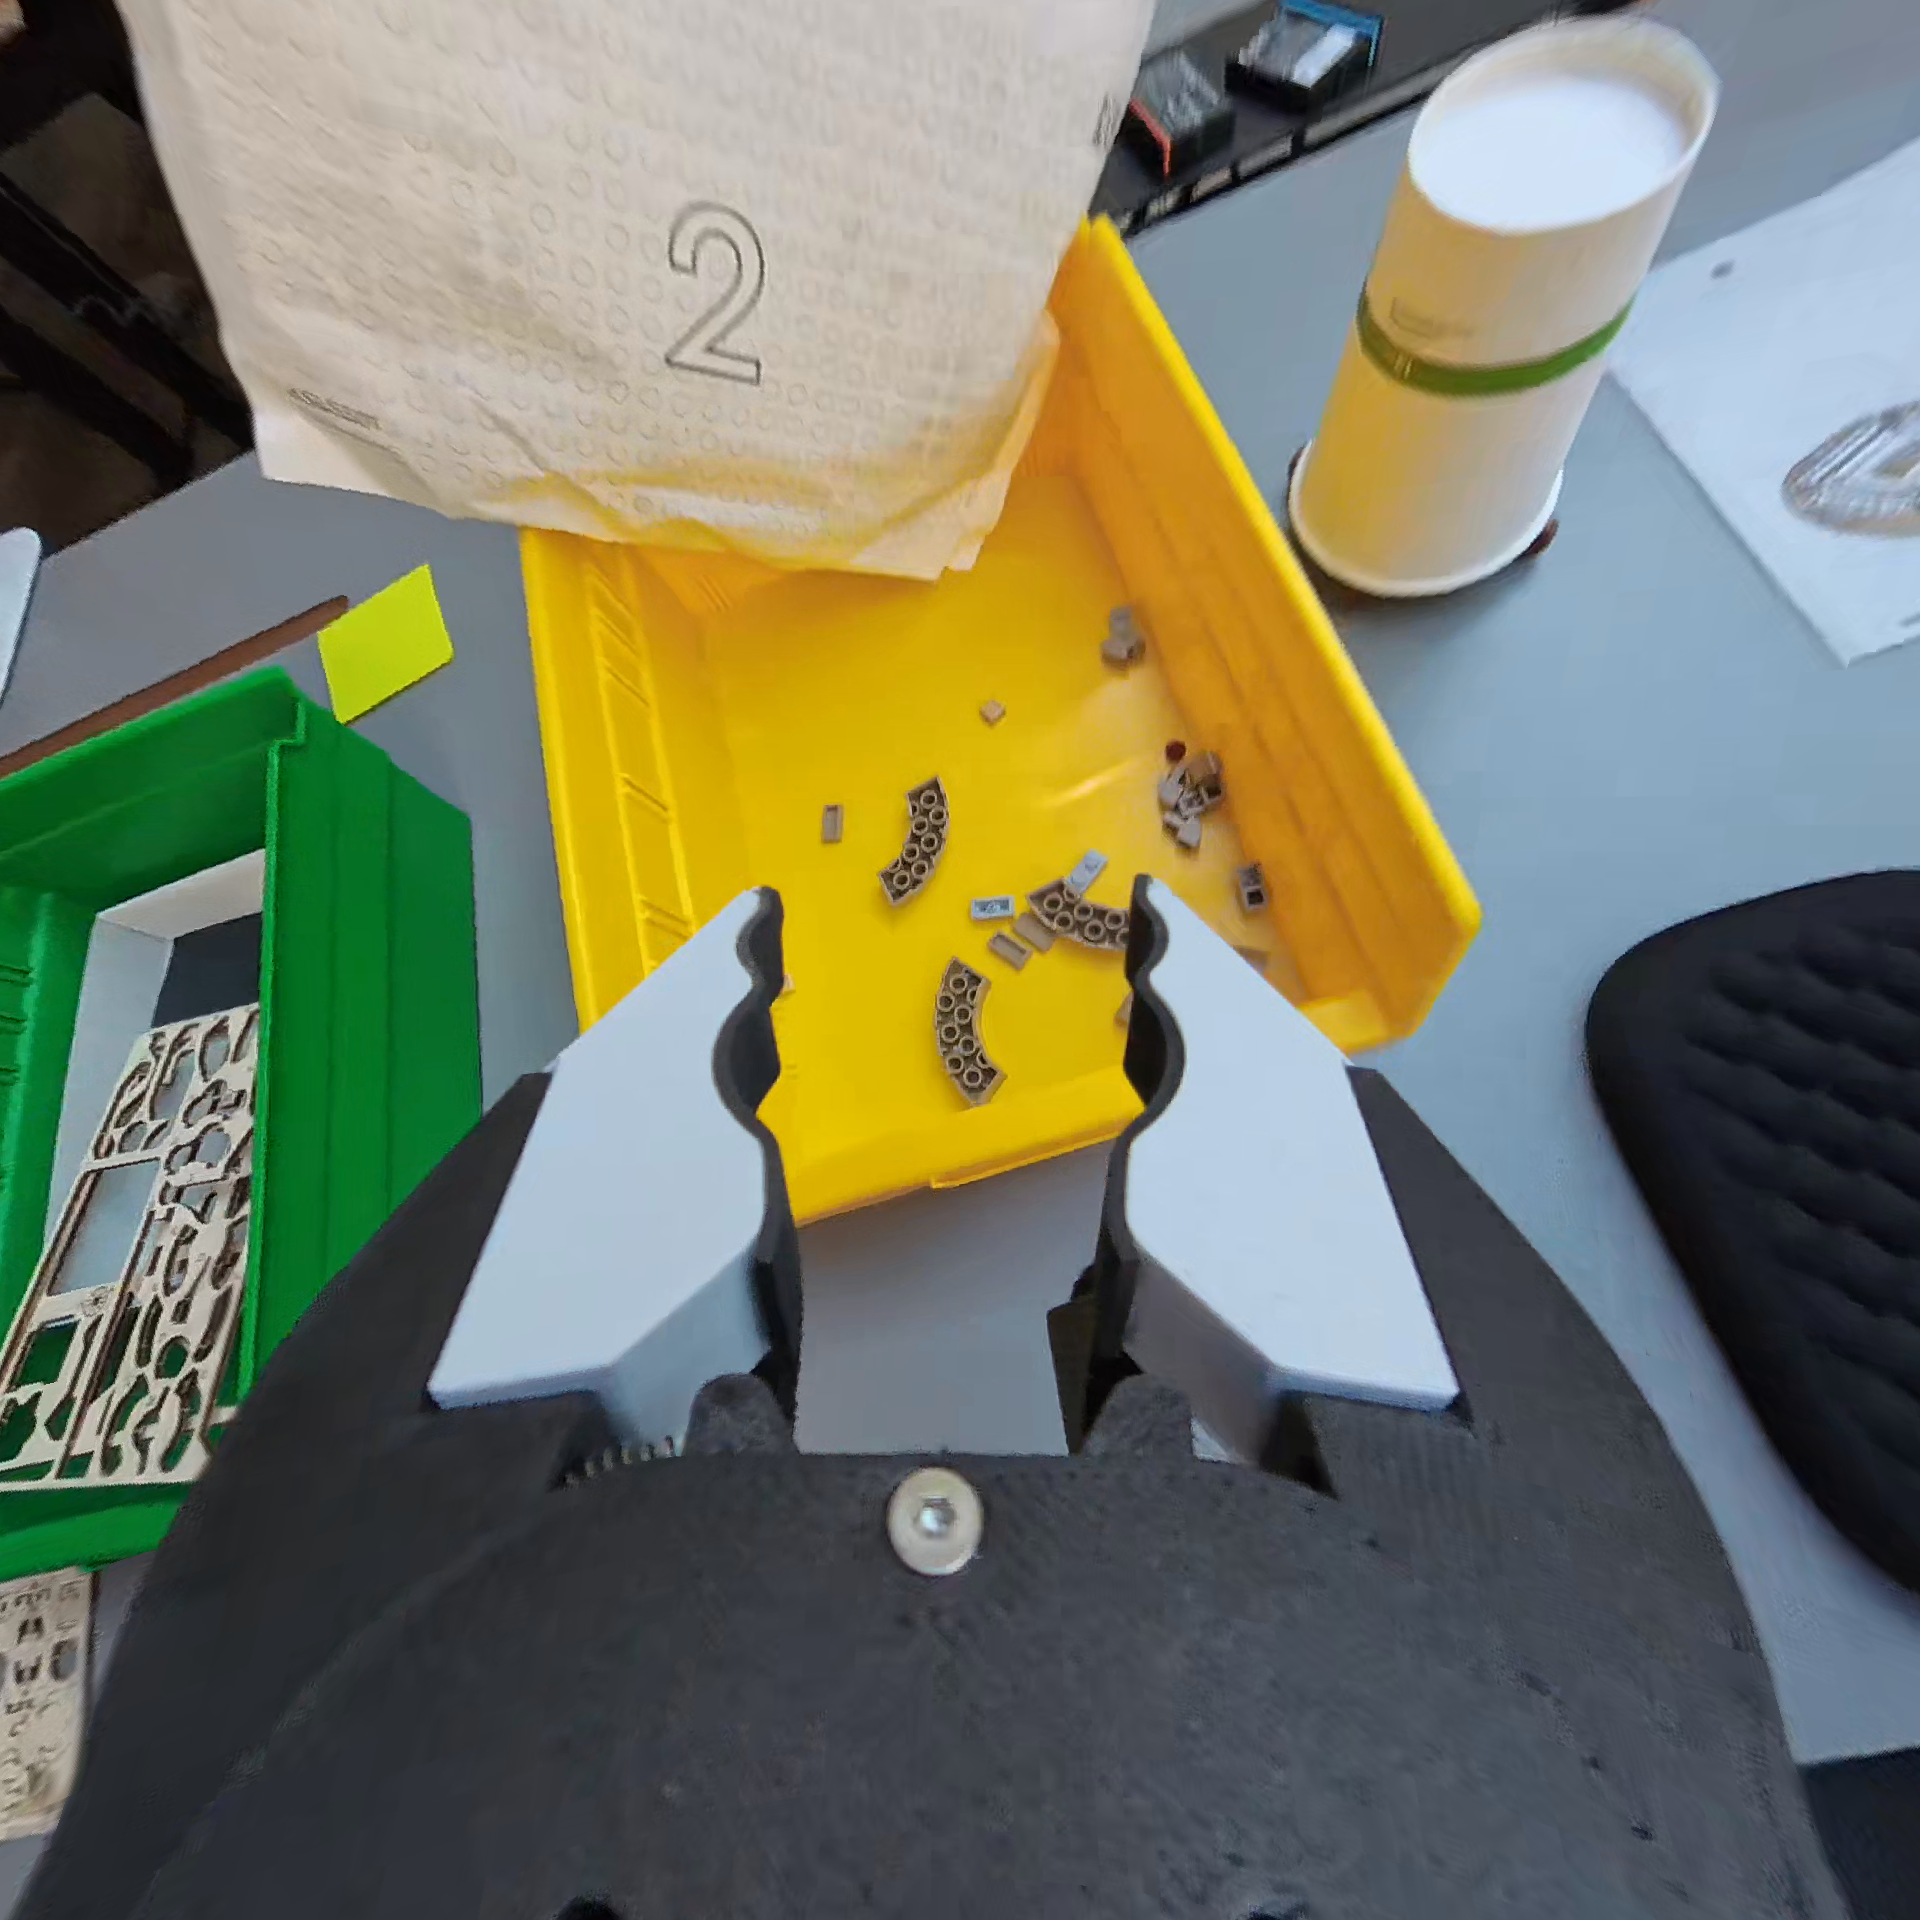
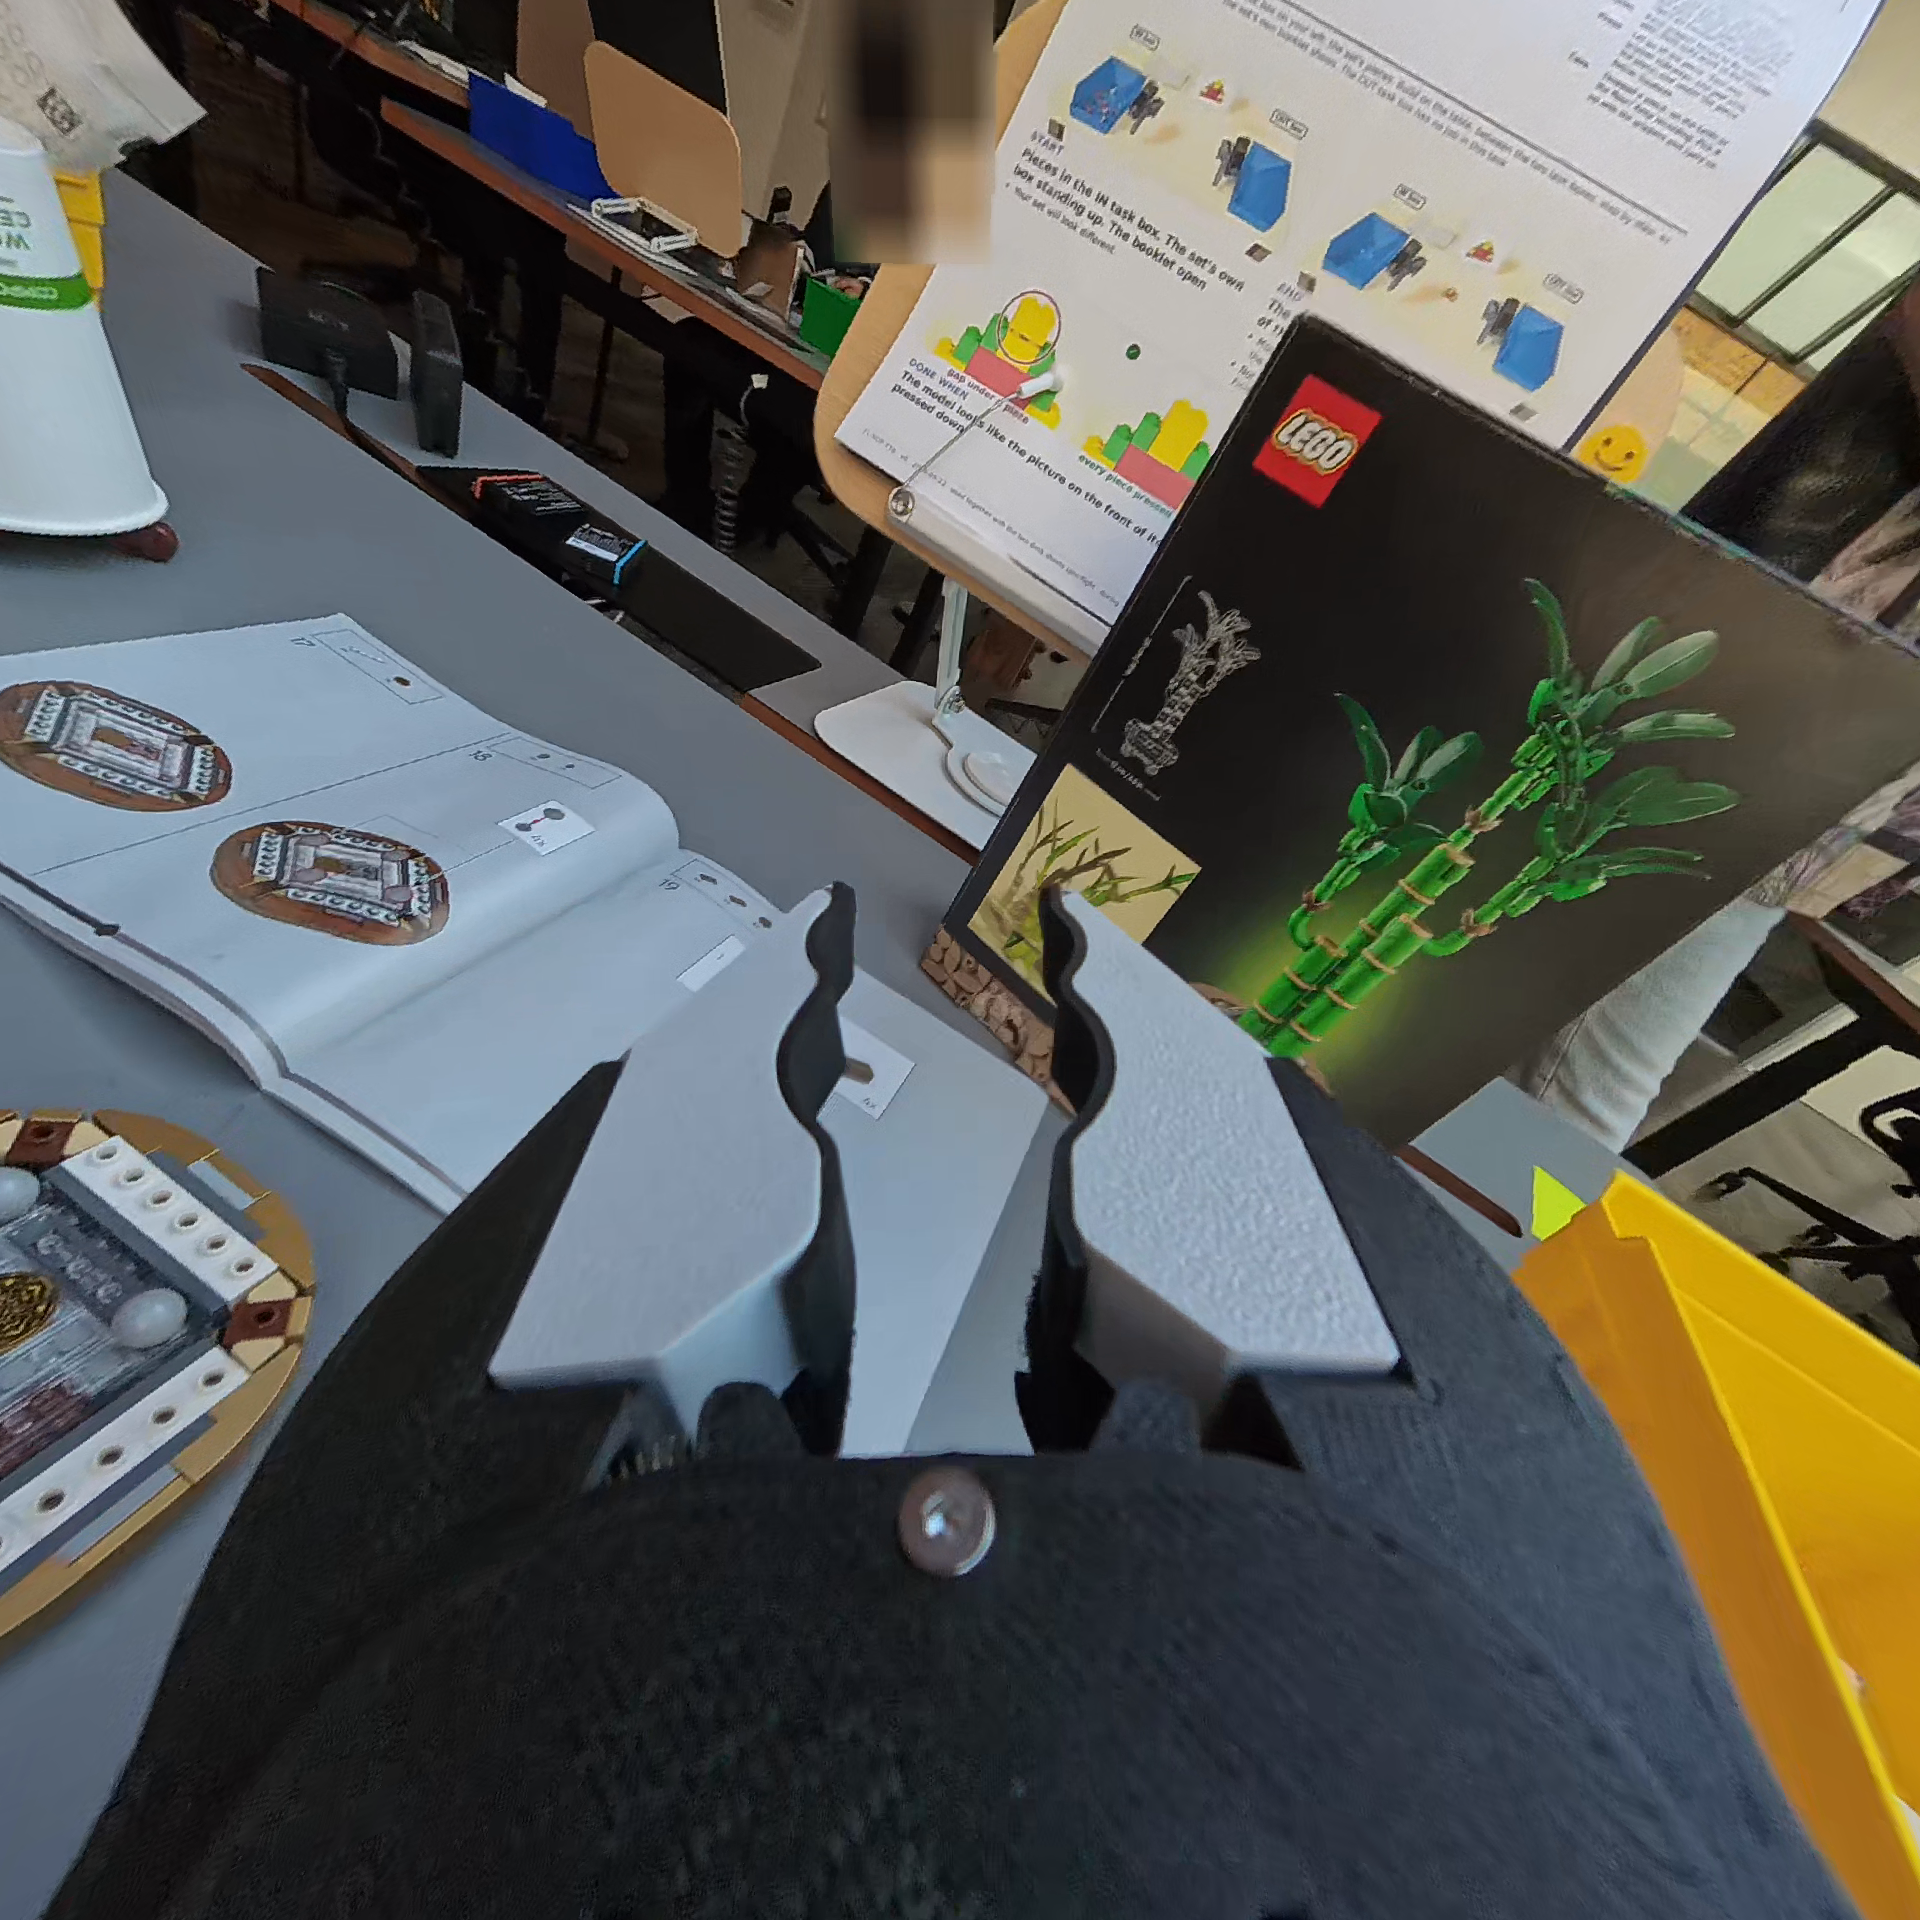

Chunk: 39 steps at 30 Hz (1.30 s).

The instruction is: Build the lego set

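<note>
My left gripper (image 1: 954, 902) is open and empty, held above the near end of a yellow bin (image 1: 644, 831). In the bin lie several small tan and grey pieces, among them three curved tan bricks (image 1: 964, 1031). A white paper bag (image 1: 623, 260) rests on the bin's far end. My right gripper (image 2: 945, 904) is open and empty, above the open instruction booklet (image 2: 343, 831). The partly built round model (image 2: 125, 1340) sits on the table at the left of the right wrist view. The set's box (image 2: 1455, 779) stands upright behind the gripper.
A green bin (image 1: 343, 935) holding a punched card sheet sits left of the yellow bin. A paper cup (image 1: 1486, 312) stands upside down at the far right. A black chair back (image 1: 1787, 1195) is at the right. Another yellow bin (image 2: 1766, 1455) is at the right in the right wrist view. There is about 60 cm between the tips of the two grippers. The partly built round model (image 2: 125, 1340) lies around 15 cm away from my right fingertips.
</note>
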Each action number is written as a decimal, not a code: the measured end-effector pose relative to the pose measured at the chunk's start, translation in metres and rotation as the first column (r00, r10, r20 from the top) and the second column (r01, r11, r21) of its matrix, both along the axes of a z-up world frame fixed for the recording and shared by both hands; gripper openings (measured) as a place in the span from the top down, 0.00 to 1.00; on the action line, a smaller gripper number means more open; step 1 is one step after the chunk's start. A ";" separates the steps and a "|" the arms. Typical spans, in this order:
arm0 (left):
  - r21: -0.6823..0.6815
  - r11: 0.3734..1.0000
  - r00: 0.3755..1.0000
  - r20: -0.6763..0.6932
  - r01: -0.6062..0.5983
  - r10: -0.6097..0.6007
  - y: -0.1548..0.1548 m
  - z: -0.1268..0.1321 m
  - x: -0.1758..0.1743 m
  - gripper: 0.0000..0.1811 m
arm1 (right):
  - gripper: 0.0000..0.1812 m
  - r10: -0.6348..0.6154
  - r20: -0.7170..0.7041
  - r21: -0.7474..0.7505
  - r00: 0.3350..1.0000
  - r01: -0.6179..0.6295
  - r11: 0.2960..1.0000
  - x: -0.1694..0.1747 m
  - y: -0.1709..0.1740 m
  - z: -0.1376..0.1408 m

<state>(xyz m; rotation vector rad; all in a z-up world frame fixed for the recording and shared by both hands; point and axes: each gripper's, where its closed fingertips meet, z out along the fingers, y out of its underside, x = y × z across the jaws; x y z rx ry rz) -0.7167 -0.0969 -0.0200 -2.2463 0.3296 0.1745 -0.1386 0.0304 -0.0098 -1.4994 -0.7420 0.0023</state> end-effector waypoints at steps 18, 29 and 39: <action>-0.358 0.932 0.987 -0.124 0.053 -0.104 0.020 -0.049 -0.039 0.66 | 0.75 -0.194 0.081 0.193 0.978 0.175 0.965 0.028 0.006 0.036; -0.496 0.857 0.957 -0.155 0.139 -0.245 0.033 -0.066 -0.045 0.86 | 0.76 -0.189 0.165 0.121 0.968 0.170 0.978 0.018 0.021 0.022; -0.674 0.645 0.852 -0.043 0.361 -0.522 0.028 -0.126 -0.006 0.83 | 0.76 -0.214 0.165 0.097 0.963 0.200 0.975 0.025 0.015 0.027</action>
